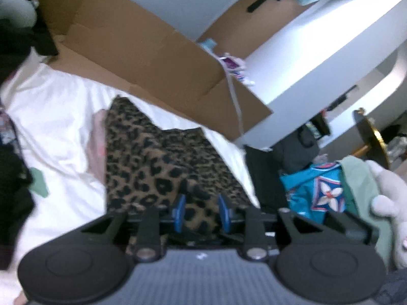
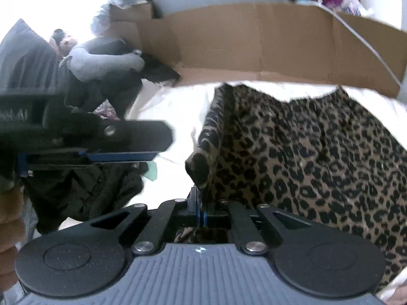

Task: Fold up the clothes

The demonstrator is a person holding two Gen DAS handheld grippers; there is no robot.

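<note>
In the left wrist view, the left gripper (image 1: pixel 201 213) sits at six o'clock with its blue pads (image 1: pixel 179 212) parted; leopard-print garment (image 1: pixel 162 162) shows in the gap, but the pads do not press on it. The garment runs from the jaws toward eleven o'clock across a white sheet (image 1: pixel 56 117), with a flattened cardboard box (image 1: pixel 142 43) beyond it at twelve o'clock. A turquoise patterned cloth (image 1: pixel 313 190) lies at three o'clock, beside a hand (image 1: pixel 389 203) at the frame's edge. In the right wrist view, the right gripper (image 2: pixel 201 214) at six o'clock is closed, pinching an edge of the leopard-print garment (image 2: pixel 305 157), which spreads toward three o'clock over the white sheet (image 2: pixel 173 101). The left gripper (image 2: pixel 122 150) reaches in from nine o'clock above a dark heap of clothes (image 2: pixel 89 193). The cardboard box (image 2: pixel 254 40) stands at twelve o'clock.
</note>
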